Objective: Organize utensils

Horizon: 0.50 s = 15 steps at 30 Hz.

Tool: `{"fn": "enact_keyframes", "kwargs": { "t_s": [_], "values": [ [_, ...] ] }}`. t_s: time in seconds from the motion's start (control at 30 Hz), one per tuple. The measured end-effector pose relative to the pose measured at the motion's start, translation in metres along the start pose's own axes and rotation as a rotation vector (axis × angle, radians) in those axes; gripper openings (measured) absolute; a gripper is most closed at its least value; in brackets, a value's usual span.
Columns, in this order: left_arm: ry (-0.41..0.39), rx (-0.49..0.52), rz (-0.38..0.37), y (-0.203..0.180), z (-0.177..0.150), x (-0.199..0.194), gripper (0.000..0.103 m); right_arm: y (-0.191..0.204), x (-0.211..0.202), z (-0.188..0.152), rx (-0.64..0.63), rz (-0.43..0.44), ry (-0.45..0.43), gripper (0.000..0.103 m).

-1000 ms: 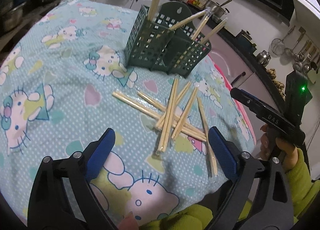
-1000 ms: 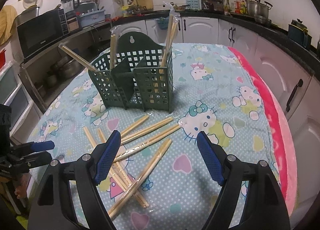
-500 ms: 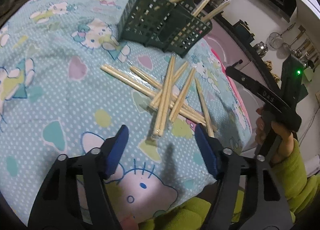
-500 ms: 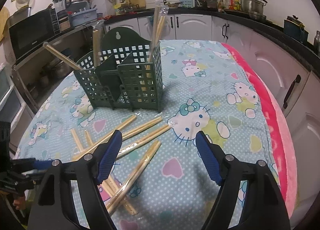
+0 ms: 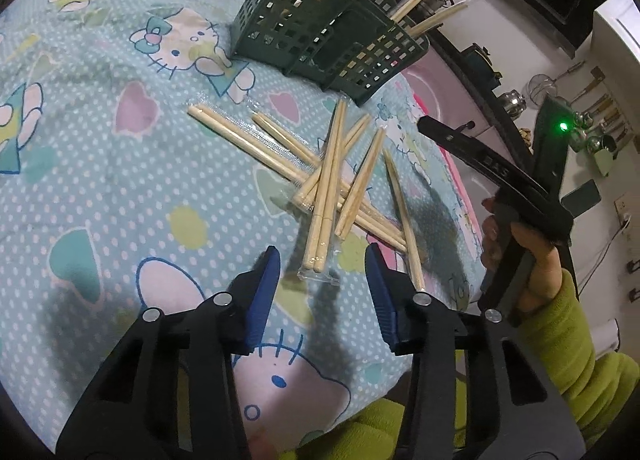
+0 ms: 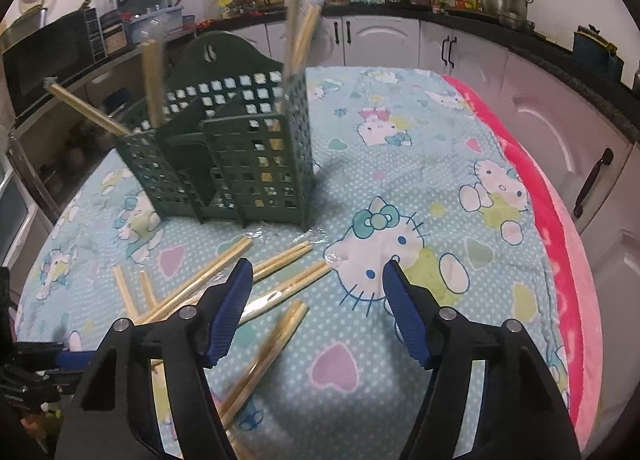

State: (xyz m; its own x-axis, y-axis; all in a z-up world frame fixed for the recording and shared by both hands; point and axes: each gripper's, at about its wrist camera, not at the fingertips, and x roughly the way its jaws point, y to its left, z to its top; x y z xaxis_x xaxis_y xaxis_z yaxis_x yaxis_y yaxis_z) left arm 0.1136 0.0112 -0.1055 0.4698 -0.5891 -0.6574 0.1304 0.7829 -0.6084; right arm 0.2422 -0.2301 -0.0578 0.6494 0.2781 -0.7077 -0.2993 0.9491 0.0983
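The left wrist view looks steeply down from close above the bench (image 5: 100, 188), over its own blue-padded fingers (image 5: 264, 292), toward the pile of wrapped chopsticks (image 5: 328, 180) and the green holder (image 5: 320, 32) beyond. The right wrist view sits lower and flatter, facing across the bench (image 6: 420, 148) to the holder (image 6: 240, 164) and the kitchen cabinets (image 6: 384, 40) behind. Both views share the holder and the chopsticks (image 6: 280, 284). Each sees the other tool: the right gripper (image 5: 496, 172) at the left view's right edge, the left gripper (image 6: 36, 368) low at the right view's left edge.
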Motion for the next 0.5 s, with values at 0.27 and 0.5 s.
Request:
{"fn": "enact_keyframes", "kwargs": {
  "t_s": [0.27, 0.5],
  "values": [
    [0.003, -0.020, -0.015, 0.005, 0.001, -0.001, 0.025, -0.007, 0.035, 0.007, 0.060, 0.022, 0.079, 0.052],
    [0.003, -0.038, -0.028, 0.011, -0.001, -0.006, 0.019, -0.015, 0.053, 0.011, 0.112, 0.030, 0.113, 0.039]
  ]
}}
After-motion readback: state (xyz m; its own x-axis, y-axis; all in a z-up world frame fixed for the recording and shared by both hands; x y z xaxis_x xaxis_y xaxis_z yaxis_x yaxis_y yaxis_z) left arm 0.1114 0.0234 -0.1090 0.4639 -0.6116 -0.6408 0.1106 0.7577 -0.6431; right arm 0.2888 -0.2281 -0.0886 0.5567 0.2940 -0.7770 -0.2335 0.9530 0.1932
